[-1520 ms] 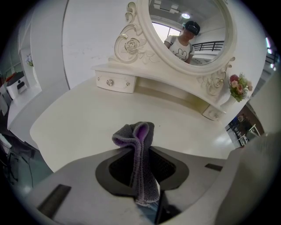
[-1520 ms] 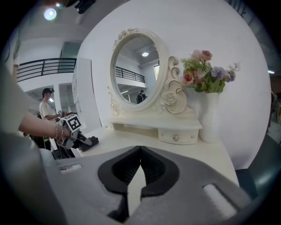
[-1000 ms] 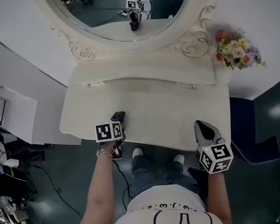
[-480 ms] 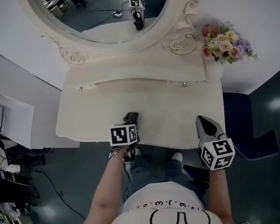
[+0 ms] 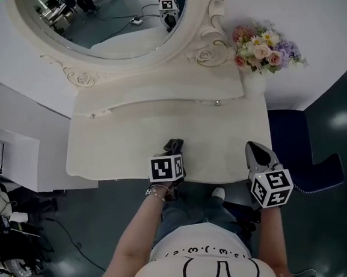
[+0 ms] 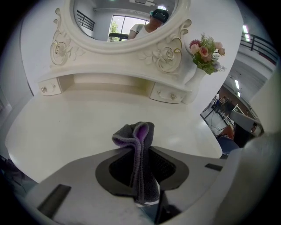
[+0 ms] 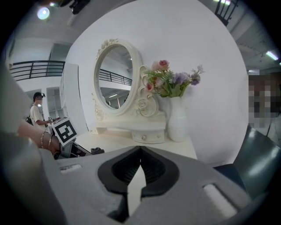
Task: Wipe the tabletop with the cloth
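A cream dressing tabletop (image 5: 125, 142) fills the middle of the head view. My left gripper (image 5: 174, 147) rests over its front edge, near the middle, shut on a folded dark grey cloth (image 5: 174, 144) with a purple inner side. In the left gripper view the cloth (image 6: 139, 145) stands up between the jaws of the left gripper (image 6: 142, 165), above the tabletop (image 6: 79, 127). My right gripper (image 5: 257, 153) hovers at the front right corner, shut with nothing in it. In the right gripper view the right gripper (image 7: 140, 151) has its jaw tips together.
An oval mirror (image 5: 100, 20) in an ornate frame stands at the table's back. A white vase of flowers (image 5: 261, 52) sits at the back right corner. Small drawers (image 5: 216, 103) lie under the mirror. A blue seat (image 5: 295, 148) stands right of the table, and a white cabinet (image 5: 12, 158) to its left.
My left gripper has slid to the right along the front of the tabletop with the cloth in it. The right gripper has stayed at the front right corner.
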`<control>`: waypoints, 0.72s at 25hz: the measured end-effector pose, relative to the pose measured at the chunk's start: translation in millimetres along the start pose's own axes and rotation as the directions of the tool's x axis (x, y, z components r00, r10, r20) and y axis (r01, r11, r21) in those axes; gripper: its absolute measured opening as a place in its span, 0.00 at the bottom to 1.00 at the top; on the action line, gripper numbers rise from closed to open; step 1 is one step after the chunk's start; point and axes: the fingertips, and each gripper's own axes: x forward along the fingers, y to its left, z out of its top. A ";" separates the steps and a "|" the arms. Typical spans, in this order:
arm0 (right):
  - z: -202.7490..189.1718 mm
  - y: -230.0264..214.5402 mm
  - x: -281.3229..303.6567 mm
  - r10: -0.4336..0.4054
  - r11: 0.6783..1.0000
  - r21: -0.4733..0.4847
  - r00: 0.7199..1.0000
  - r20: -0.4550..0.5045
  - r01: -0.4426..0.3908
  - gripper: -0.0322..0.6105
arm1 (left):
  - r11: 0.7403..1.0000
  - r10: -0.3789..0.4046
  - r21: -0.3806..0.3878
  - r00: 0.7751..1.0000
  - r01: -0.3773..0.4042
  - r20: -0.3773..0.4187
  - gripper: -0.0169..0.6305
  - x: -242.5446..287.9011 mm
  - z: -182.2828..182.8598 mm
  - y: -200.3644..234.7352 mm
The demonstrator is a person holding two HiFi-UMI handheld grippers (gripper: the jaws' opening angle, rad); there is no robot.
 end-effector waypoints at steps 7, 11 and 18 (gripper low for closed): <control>-2.1 -20.3 -8.4 -0.035 0.999 0.026 0.999 0.012 0.035 0.05 | 0.994 -0.103 -0.027 0.994 0.102 -0.024 0.17 12.9 -1.5 -52.1; -3.4 -27.9 -14.3 -0.053 0.998 0.035 0.999 0.014 0.052 0.05 | 0.972 -0.200 -0.129 0.979 0.196 -0.024 0.17 18.1 -0.4 -81.7; -11.3 -44.3 -25.2 -0.085 0.995 0.053 0.996 0.006 0.085 0.05 | 0.931 -0.327 -0.185 0.944 0.314 -0.044 0.17 28.9 -2.2 -131.4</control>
